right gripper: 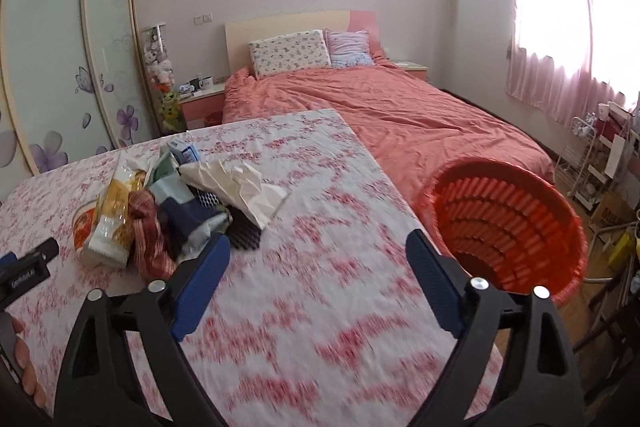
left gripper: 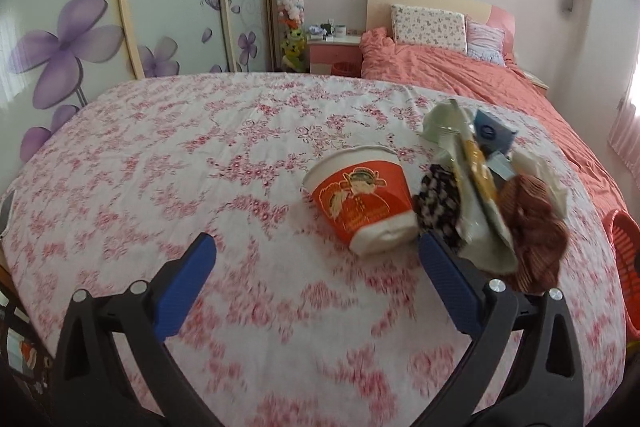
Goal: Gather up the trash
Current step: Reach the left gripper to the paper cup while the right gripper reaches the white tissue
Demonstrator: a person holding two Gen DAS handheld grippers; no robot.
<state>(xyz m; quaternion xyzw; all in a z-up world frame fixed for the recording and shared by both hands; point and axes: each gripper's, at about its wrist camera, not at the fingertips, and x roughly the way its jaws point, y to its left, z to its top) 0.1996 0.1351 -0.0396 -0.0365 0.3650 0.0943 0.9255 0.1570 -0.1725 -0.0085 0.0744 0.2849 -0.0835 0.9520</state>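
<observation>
While both views smear with motion blur, the paper cup (left gripper: 362, 201) reads clearly: tipped on its side on the floral-clothed counter (left gripper: 180, 155), long axis running from its open mouth, up and left in the left wrist view, to its white base nearer the camera. Trash pile (left gripper: 492, 195) lies just right of it, touching or nearly so: wrappers, a blue carton, crumpled tissue (right gripper: 240, 187), brownish woven scrap; individual items hard to separate. Left claw (left gripper: 316, 253) spread wide, nothing between its pads; right pad overlaps the pile's edge in view, contact uncertain. Right claw (right gripper: 318, 253) also released, empty, over bare cloth. Orange basket (right gripper: 508, 223) sits past the counter's right edge, partly cut off by the claw.
</observation>
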